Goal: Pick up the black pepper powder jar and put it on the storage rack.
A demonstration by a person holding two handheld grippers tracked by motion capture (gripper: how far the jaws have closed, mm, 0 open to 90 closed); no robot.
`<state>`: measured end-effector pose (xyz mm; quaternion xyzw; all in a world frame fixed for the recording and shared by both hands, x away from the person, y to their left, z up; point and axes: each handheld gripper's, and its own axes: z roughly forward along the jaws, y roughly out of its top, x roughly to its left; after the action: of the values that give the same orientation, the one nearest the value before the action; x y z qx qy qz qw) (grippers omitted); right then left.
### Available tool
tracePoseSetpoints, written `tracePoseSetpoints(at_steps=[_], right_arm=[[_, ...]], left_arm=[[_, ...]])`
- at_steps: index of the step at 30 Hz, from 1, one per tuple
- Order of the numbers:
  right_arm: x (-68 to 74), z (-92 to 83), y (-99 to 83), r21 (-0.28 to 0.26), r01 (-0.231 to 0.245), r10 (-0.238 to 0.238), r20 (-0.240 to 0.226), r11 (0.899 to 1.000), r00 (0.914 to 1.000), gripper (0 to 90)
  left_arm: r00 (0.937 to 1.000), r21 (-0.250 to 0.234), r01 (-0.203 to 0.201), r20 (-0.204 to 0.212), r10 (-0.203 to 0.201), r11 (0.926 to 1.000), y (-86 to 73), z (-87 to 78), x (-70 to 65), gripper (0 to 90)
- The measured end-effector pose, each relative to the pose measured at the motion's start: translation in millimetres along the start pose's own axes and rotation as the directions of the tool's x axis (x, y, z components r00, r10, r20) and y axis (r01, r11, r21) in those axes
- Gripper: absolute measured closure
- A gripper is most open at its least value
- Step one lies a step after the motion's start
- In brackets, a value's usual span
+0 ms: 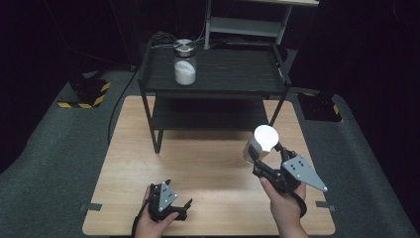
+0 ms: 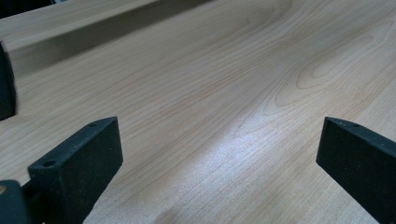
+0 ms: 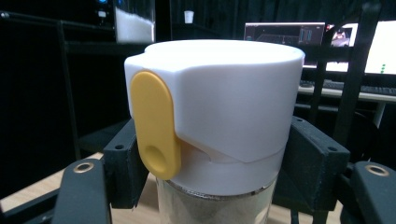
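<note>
My right gripper (image 1: 261,159) is shut on a jar with a white lid (image 1: 263,140), held above the right part of the wooden table (image 1: 208,168). In the right gripper view the white lid (image 3: 224,107) carries a yellow oval tab (image 3: 154,126), and both black jaws clamp the jar just under the lid. My left gripper (image 1: 182,208) rests low near the table's front edge, open, with only bare wood between its jaws (image 2: 219,154). A glass jar with a metal lid (image 1: 184,62), half full of white powder, stands on the top of the black shelf (image 1: 223,74).
The black two-level shelf stands at the table's far side, its lower level (image 1: 208,116) bare. Dark floor mats surround the table. Yellow-black hazard tape (image 1: 89,96) marks the floor at left and right.
</note>
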<state>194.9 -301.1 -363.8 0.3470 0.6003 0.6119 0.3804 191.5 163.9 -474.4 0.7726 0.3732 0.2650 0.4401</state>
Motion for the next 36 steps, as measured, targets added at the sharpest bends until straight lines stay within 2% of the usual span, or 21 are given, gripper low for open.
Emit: tracePoseSetpoints(at_steps=[2,14,20,27,36], right_arm=[[0.6,3.3,8.8,-0.008,0.006,-0.006,0.000,1.000,1.0000,30.9],[0.8,16.6,35.4,-0.025,0.014,-0.013,0.010,1.000,0.9999,31.0],[-2.5,30.0,55.8,-0.025,0.016,-0.016,0.023,1.000,0.9996,31.0],[-3.8,45.1,75.0,-0.029,0.028,-0.026,0.041,0.999,0.9988,31.0],[-8.5,68.1,99.6,-0.035,0.019,-0.016,0.066,0.999,0.9977,31.0]], left_arm=[[1.0000,0.001,-0.001,0.001,0.001,1.0000,0.2,0.1,0.1,0.6],[1.0000,0.000,0.005,0.006,-0.005,1.0000,-0.1,0.2,1.3,0.6],[0.9999,-0.001,0.002,0.011,-0.002,1.0000,-0.4,-0.4,2.2,0.6],[0.9998,0.006,0.017,-0.008,-0.016,0.9998,-4.7,-8.1,7.3,0.6],[0.9985,0.005,0.041,-0.037,-0.041,0.9991,-12.6,-20.3,15.3,0.7]])
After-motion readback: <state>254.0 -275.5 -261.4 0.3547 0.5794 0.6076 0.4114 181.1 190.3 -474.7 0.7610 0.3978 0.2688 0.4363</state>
